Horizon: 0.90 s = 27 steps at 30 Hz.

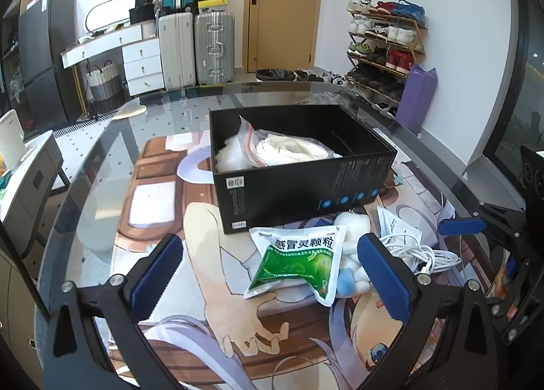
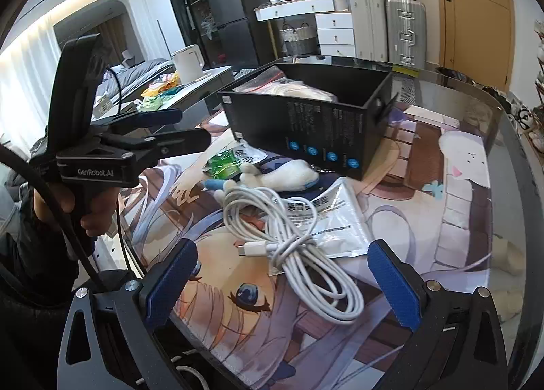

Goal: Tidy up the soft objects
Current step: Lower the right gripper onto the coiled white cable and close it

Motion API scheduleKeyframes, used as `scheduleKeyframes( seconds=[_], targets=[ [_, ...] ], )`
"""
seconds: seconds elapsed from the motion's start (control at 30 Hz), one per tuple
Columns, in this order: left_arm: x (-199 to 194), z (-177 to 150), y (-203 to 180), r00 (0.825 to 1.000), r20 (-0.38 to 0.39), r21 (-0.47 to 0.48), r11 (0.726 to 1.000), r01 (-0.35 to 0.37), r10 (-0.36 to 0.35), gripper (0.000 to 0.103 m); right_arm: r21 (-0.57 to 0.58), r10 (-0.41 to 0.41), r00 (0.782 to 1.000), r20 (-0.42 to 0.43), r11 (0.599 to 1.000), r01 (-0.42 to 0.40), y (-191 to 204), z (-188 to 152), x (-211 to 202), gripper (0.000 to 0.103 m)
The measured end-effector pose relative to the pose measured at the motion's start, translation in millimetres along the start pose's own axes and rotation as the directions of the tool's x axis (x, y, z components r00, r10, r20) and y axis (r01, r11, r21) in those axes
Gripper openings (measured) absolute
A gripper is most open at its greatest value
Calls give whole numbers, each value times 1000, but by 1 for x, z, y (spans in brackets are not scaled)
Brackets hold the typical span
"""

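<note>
A black open box (image 1: 306, 182) stands on the table and holds a zip bag of white soft stuff (image 1: 282, 148). In front of it lie a green-and-white sachet (image 1: 299, 262), a white plush toy (image 1: 353, 254), a coiled white cable (image 1: 418, 254) and a silver sachet (image 1: 394, 220). My left gripper (image 1: 272, 254) is open above the green sachet, empty. My right gripper (image 2: 282, 260) is open over the coiled cable (image 2: 295, 243), empty. The silver sachet (image 2: 333, 216), the plush (image 2: 282, 177), the green sachet (image 2: 227, 160) and the box (image 2: 316, 124) lie beyond. The left gripper also shows in the right wrist view (image 2: 190, 128).
The round glass table (image 1: 102, 158) carries a printed anime mat (image 1: 204, 288). Suitcases (image 1: 197, 46), a white desk (image 1: 112, 46), a door and a shoe rack (image 1: 384, 50) stand behind. A purple bag (image 1: 416, 97) leans by the wall. A kettle (image 2: 188, 62) sits on a side counter.
</note>
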<state>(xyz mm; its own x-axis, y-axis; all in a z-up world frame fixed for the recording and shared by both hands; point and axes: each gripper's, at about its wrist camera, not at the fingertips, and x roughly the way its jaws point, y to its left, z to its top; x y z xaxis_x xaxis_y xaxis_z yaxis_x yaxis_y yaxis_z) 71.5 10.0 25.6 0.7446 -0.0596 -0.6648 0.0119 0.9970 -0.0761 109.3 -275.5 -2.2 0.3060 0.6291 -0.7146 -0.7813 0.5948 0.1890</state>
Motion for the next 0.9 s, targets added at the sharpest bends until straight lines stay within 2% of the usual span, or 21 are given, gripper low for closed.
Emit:
scheduleKeyframes(
  seconds=[0.17, 0.43, 0.9],
  targets=[
    [0, -1, 0, 1000, -5, 6, 1000, 9, -9, 103, -29, 11, 1000, 6, 1000, -11, 5, -2, 5, 101],
    [2, 0, 5, 1000, -16, -8, 1000, 11, -11, 103, -21, 35, 999, -5, 999, -35, 2, -5, 12, 84],
    [5, -4, -1, 999, -27, 25, 999, 20, -20, 103, -16, 52, 998, -24, 998, -53, 1, -8, 18, 84]
  ],
)
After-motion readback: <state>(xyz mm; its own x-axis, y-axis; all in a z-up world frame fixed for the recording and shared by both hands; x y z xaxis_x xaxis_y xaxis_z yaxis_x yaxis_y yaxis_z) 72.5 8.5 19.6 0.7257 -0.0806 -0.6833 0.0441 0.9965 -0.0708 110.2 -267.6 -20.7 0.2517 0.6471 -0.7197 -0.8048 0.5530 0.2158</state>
